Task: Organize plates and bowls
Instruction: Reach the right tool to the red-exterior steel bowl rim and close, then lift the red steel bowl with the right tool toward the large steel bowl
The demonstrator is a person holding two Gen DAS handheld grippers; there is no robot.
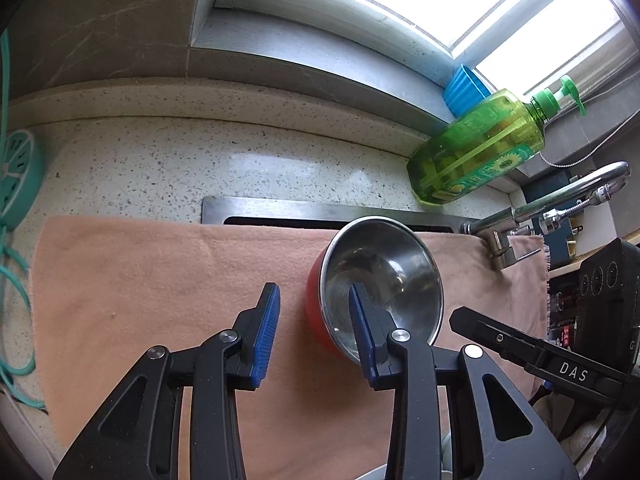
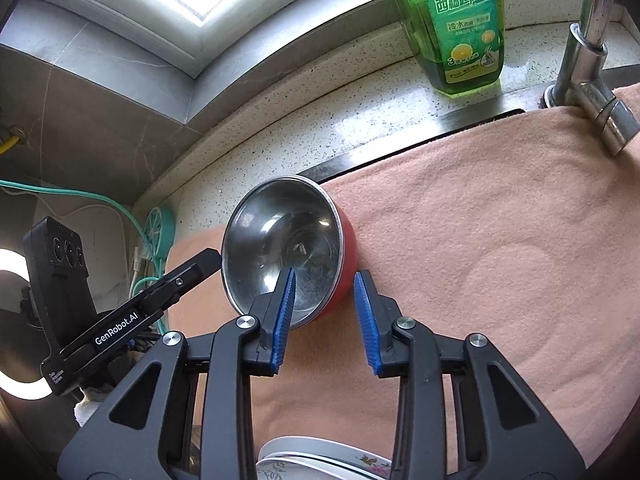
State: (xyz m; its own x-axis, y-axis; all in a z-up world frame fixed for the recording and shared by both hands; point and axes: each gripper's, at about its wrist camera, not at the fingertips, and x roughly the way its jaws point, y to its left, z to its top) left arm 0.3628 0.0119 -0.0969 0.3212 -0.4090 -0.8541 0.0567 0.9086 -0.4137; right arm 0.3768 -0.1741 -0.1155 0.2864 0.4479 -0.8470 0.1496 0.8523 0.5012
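Note:
A steel bowl with a red outside (image 1: 380,280) (image 2: 286,248) stands on a pink cloth (image 1: 160,292) (image 2: 480,240) that covers the sink. My left gripper (image 1: 314,312) is open, one blue pad inside the bowl's near rim and the other outside to its left. My right gripper (image 2: 325,300) is open and straddles the bowl's near rim, one pad inside and one outside against the red wall. White plates with a floral print (image 2: 320,460) lie at the bottom edge of the right wrist view, under the gripper.
A green dish soap bottle (image 1: 480,148) (image 2: 460,20) stands on the speckled counter (image 1: 200,160) behind the sink. A chrome tap (image 1: 560,200) (image 2: 592,60) rises at the right. A teal round object with cable (image 1: 16,172) (image 2: 158,232) lies at the left. A blue ribbed container (image 1: 464,88) sits on the window sill.

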